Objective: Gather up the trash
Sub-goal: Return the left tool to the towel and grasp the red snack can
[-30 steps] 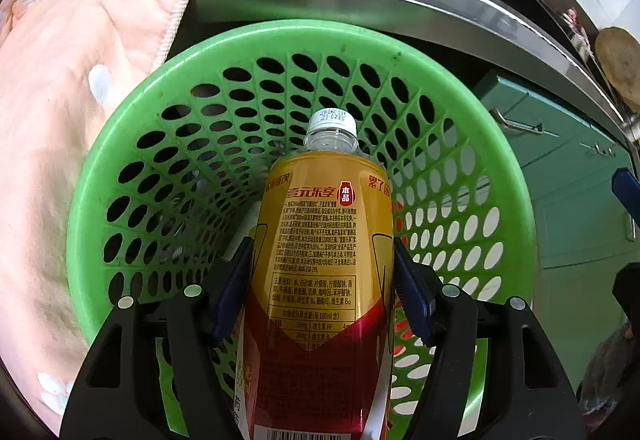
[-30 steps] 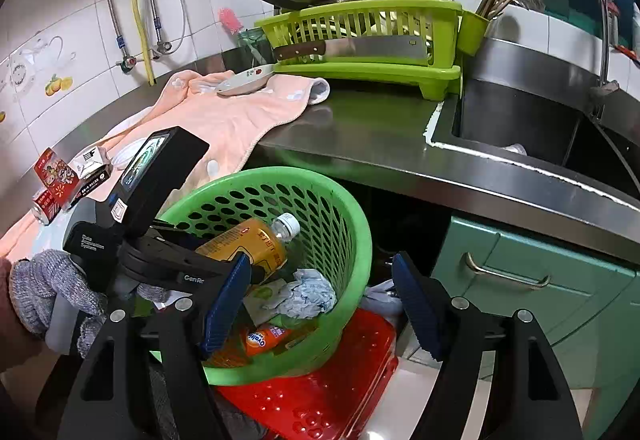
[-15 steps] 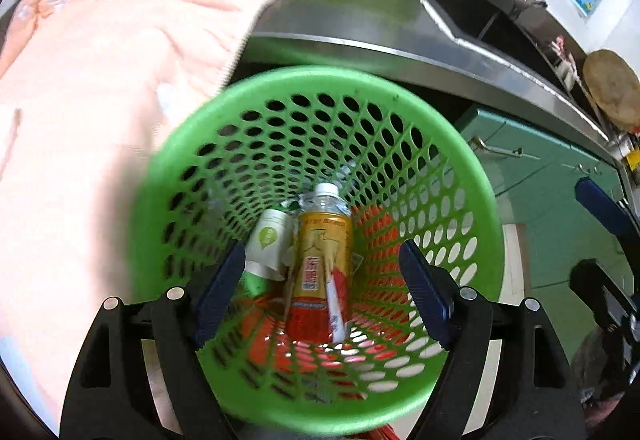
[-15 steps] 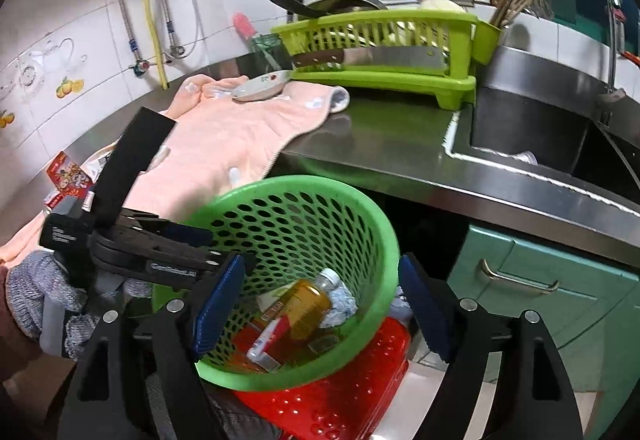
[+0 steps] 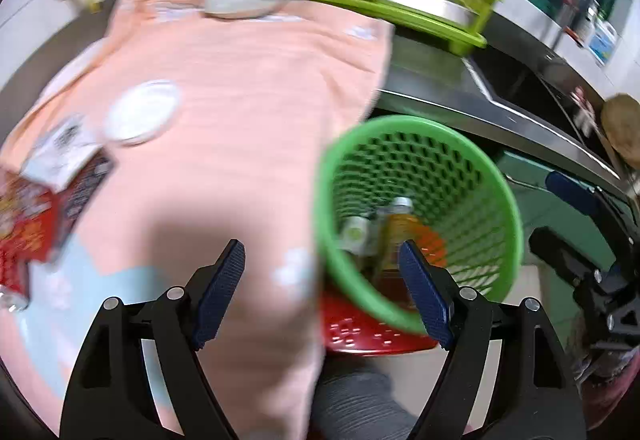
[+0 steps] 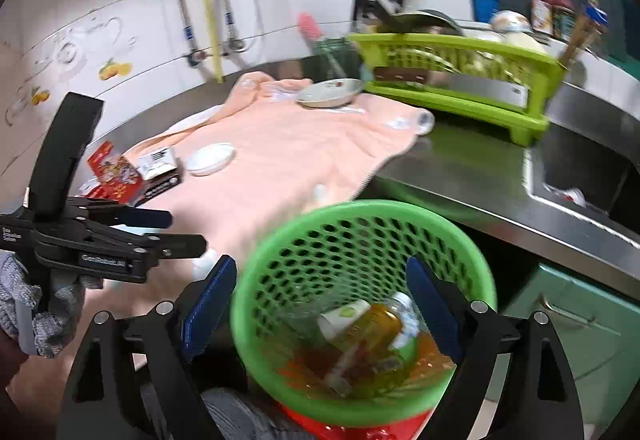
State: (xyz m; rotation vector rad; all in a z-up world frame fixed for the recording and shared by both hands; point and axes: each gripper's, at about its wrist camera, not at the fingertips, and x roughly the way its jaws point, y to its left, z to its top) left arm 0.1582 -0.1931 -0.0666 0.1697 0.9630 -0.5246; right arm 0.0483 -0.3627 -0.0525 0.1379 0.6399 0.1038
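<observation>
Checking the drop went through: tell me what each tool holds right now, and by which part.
Nothing is held. The left tool is open and empty; the right tool is opening with nothing gripped. The bottle lies loose in the green basket.

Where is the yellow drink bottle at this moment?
The yellow drink bottle lies inside the green basket, beside a white cup, below the counter edge; the left wrist view shows it there too.

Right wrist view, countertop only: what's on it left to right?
Red carton → white-and-black box → small white dish → grey plate → lime-green dish rack → sink.
</observation>
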